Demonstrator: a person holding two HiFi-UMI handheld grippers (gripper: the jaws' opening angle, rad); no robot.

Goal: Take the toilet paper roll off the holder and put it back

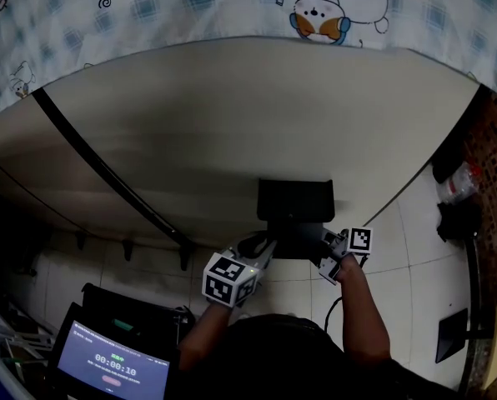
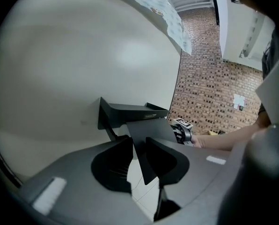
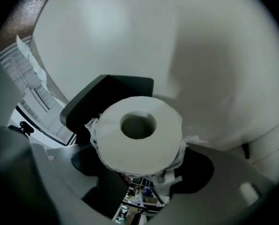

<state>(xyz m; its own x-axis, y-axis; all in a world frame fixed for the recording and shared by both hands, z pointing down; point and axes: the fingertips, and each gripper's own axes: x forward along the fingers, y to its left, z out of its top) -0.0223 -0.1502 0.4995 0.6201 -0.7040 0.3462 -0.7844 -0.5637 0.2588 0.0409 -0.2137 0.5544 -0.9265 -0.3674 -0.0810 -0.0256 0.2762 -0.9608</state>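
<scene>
A black holder (image 1: 294,200) is fixed to the pale wall, and it also shows in the left gripper view (image 2: 130,110) and the right gripper view (image 3: 97,97). Its flat cover flap (image 2: 149,131) runs between the jaws of my left gripper (image 2: 138,154), which is shut on it. In the head view my left gripper (image 1: 261,252) reaches in from below left. My right gripper (image 3: 139,168) is shut on the white toilet paper roll (image 3: 130,149), held end-on just in front of the holder. My right gripper (image 1: 336,258) is at the holder's lower right. The head view does not show the roll.
A patterned cloth (image 1: 190,7) hangs over the wall's top. A black strip (image 1: 107,173) runs diagonally down the wall. A screen with a timer (image 1: 115,365) sits at lower left. Dark items (image 1: 457,219) lie on the tiled floor at right, by a brick wall (image 2: 209,93).
</scene>
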